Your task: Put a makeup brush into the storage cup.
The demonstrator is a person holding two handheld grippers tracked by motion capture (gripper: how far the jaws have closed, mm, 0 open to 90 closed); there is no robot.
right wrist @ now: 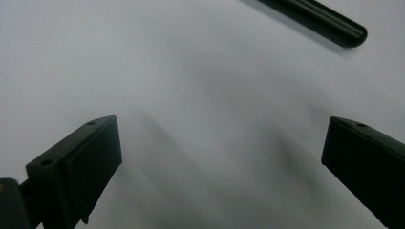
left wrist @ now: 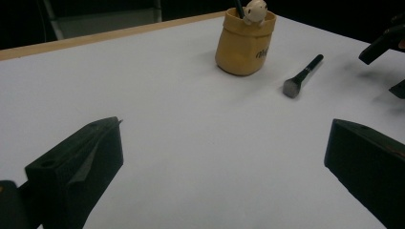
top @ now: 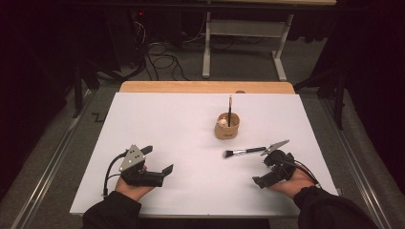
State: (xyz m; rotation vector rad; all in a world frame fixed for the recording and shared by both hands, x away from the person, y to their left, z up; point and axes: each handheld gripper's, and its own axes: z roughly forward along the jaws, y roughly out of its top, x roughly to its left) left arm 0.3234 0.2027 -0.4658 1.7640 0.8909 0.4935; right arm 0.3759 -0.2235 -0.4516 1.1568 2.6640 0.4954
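1. The left gripper point(top: 154, 161) sits low over the white table point(top: 162, 124), near the front left. Its 2 jaws are wide apart with nothing between them.
2. The right gripper point(top: 261, 166) is near the front right. Its 2 jaws are wide apart too, and they hold nothing.
3. A brush point(top: 243, 152) lies flat on the table, just beside the right gripper. Its fluffy end points to the left.
4. A tan cup point(top: 227, 126) stands upright just behind the brush. Another brush point(top: 229, 109) stands inside it.
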